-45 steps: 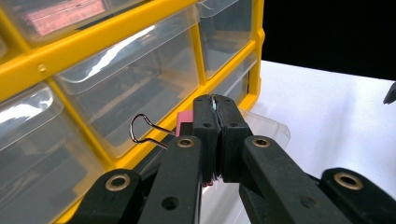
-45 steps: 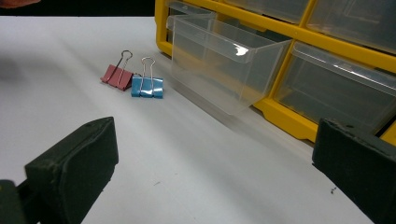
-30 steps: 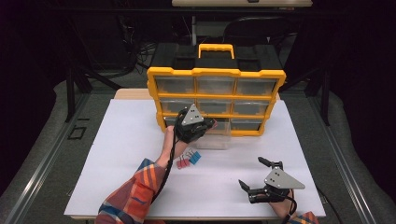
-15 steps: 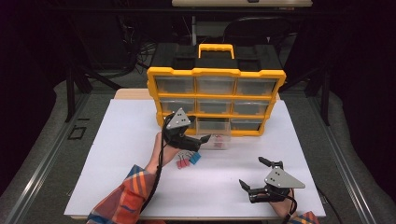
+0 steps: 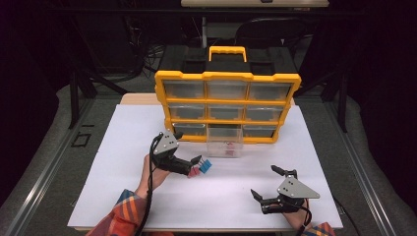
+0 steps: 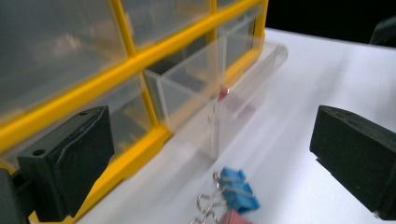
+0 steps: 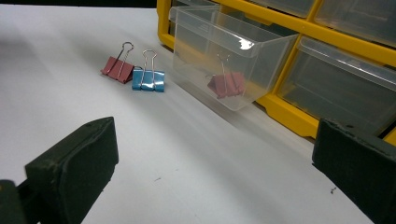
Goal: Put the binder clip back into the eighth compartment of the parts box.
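Binder clips are what you're sorting: a blue binder clip [image 5: 206,165] and a pink binder clip [image 5: 194,171] lie side by side on the white surface [image 5: 113,147], left of centre in the high view, just in front of the pulled-out clear drawer [image 5: 225,147] of the yellow organizer [image 5: 227,105]. A red binder clip [image 7: 226,85] already sits inside that drawer.

Your left tool [image 5: 193,165] hangs right at the pair, its jaws having just spread wide with nothing between them. In the left gripper view the blue clip lies low in the frame between the jaws, nearer than the drawer. Your right tool [image 5: 264,187] rests well apart at the lower right, jaws also spread and empty, so the left hand is clearly nearer.

In the right gripper view both clips rest on their bodies with wire handles pointing toward the top of the frame, and their long axes run side to side.
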Demonstrator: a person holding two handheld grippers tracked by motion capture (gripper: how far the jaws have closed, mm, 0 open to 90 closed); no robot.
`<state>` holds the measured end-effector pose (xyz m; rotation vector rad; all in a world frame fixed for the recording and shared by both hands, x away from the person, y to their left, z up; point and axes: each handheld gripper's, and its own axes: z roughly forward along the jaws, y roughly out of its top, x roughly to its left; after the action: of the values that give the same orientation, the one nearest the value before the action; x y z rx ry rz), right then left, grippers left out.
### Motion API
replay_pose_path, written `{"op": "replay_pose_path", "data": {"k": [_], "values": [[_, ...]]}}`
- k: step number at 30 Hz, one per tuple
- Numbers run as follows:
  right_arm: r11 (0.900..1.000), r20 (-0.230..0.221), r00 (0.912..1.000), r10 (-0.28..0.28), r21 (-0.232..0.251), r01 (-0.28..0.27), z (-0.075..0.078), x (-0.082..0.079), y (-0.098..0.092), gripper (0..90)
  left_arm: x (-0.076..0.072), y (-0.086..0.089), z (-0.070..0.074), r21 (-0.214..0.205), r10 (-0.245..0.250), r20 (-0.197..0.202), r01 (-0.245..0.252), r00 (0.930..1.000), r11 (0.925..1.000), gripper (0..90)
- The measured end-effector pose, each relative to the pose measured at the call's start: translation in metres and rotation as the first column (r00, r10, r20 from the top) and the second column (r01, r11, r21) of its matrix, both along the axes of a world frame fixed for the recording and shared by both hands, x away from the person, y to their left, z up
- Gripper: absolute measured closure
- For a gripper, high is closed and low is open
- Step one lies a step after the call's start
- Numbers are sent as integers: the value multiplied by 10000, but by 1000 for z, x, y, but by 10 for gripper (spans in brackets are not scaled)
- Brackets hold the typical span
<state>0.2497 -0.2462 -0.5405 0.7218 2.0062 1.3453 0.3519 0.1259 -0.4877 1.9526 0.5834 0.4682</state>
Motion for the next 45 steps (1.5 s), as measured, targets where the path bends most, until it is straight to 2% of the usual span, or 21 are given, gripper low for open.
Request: {"op": "replay_pose_path", "data": {"k": [12, 15, 20, 28, 32, 34, 38, 42, 45], "values": [[9999, 26, 10000, 58, -116, -57, 0, -1, 0, 0, -1, 9, -14, -58, 5, -444, -8, 9990, 10000, 0], [9999, 16, 10000, 68, -101, -68, 0, -1, 0, 0, -1, 10, -16, 48, 245, -564, -243, 9981, 9997, 0], [9999, 5, 10000, 78, -89, -78, 0, -1, 0, 0, -3, 13, -22, 77, 332, -789, -327, 9963, 9994, 0], [9999, -7, 10000, 52, -104, -52, 0, -1, 0, 0, -3, 12, -32, 240, 168, -1157, -142, 9931, 9996, 8], [9999, -21, 10000, 68, -118, -69, 0, -1, -1, 0, -2, 9, -36, 495, 47, -1259, 15, 9920, 9988, 72], [9999, -49, 10000, 66, -117, -67, 0, -1, -1, 0, -2, 7, -39, 591, -29, -1354, 110, 9908, 9982, 149], [9999, -103, 9999, 57, -94, -58, -1, -1, -3, 0, 1, 3, -45, 892, -85, -1579, 229, 9874, 9958, 183], [10000, -142, 9999, 41, -39, -42, -2, 0, -3, 0, 4, 3, -49, 896, -143, -1858, 314, 9825, 9955, 245], [9999, -208, 9997, 89, -54, -90, -3, 1, -3, 0, 4, 4, -51, 963, -62, -1867, 246, 9824, 9950, 297]]}}
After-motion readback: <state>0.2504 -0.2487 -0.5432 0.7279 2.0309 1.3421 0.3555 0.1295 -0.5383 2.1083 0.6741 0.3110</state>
